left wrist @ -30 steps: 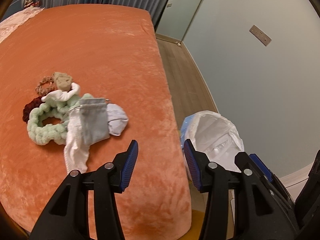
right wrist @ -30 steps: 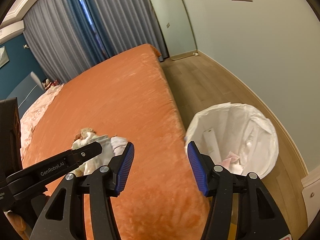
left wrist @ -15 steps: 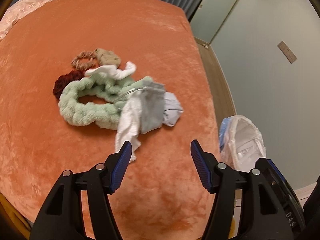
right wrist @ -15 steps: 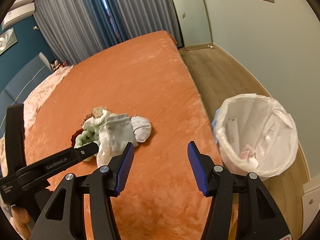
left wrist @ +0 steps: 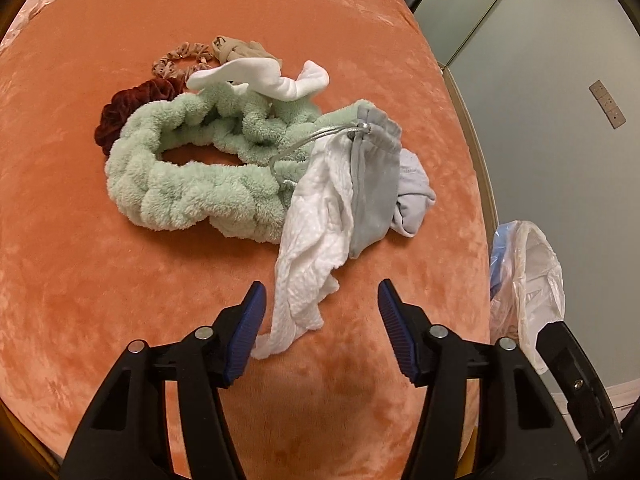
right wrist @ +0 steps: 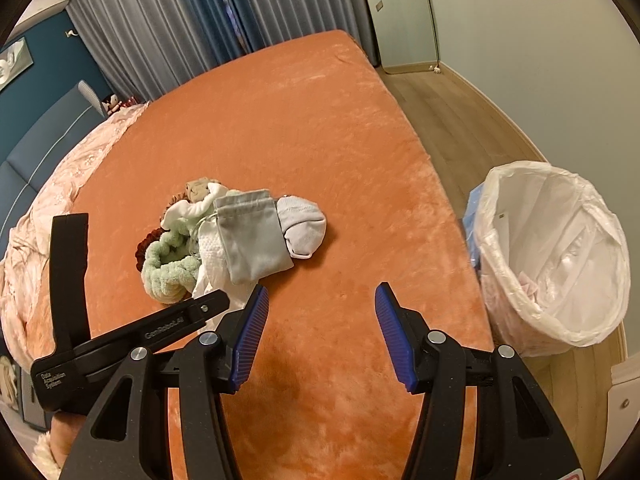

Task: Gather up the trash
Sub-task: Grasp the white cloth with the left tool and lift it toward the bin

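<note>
Left tongs (left wrist: 320,320) closing around the white tissue's (left wrist: 312,248) tail, pads not yet touching; right tongs (right wrist: 320,332) released above the bed (right wrist: 320,140).

Both tools have dropped closer to the white tissue (left wrist: 308,248), left tool (left wrist: 320,312) closing.

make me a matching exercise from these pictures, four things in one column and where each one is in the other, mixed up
Things:
1. dark red velvet scrunchie
2. white crumpled paper towel
3. bin lined with a white plastic bag
4. pale grey folded sock

Places:
A. on the floor beside the orange velvet bed cover
B. at the pile's edge nearest the bin
C. at the pile's edge farthest from the bin
D. its tail lies between the closing pads of the left gripper, untouched

Pairs: 1-C, 2-D, 3-A, 4-B
</note>
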`<state>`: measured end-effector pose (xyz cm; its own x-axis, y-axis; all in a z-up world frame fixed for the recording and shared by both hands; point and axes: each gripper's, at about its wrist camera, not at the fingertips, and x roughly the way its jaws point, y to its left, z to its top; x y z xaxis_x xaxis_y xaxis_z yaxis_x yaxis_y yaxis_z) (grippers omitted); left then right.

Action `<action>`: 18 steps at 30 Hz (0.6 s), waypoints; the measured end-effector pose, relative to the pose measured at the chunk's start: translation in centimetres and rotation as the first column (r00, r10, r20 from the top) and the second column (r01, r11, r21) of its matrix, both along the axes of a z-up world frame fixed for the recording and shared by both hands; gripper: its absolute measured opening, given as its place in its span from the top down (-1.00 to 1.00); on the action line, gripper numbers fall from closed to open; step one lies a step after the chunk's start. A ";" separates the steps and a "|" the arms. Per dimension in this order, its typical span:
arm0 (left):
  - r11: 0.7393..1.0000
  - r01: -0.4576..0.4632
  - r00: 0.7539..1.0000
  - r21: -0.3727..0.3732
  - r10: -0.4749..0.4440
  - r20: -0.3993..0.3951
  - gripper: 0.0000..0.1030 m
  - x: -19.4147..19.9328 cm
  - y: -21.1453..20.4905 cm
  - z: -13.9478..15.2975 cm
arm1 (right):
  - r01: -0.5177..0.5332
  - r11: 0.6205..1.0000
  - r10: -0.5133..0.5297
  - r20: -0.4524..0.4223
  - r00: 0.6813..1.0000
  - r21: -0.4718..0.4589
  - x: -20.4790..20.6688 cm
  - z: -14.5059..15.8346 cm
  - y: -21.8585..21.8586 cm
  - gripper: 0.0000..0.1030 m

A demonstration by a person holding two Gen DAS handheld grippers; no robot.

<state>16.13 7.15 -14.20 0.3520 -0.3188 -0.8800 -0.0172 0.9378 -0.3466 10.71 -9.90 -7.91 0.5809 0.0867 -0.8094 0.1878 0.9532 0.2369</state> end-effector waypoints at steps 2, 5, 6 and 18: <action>1.000 0.006 1.000 -0.010 -0.006 -0.013 0.33 0.5 0.0 -0.5 | -0.005 1.000 0.005 -0.010 1.000 0.000 0.8 -0.5 0.4 -0.05; 0.999 0.034 0.999 -0.009 -0.034 -0.027 0.90 1.0 0.1 -0.8 | -0.019 1.000 0.019 -0.024 1.000 0.001 1.9 -1.2 1.2 -0.05; 0.999 0.039 0.999 -0.005 -0.039 -0.025 0.91 1.0 0.3 -0.8 | -0.024 1.000 0.024 -0.029 0.999 0.001 2.3 -1.4 1.5 -0.05; 0.999 -0.014 0.999 -0.051 0.013 -0.030 0.93 0.1 5.0 0.0 | -0.098 0.993 0.103 -0.081 0.991 0.063 7.6 -4.9 6.0 -0.05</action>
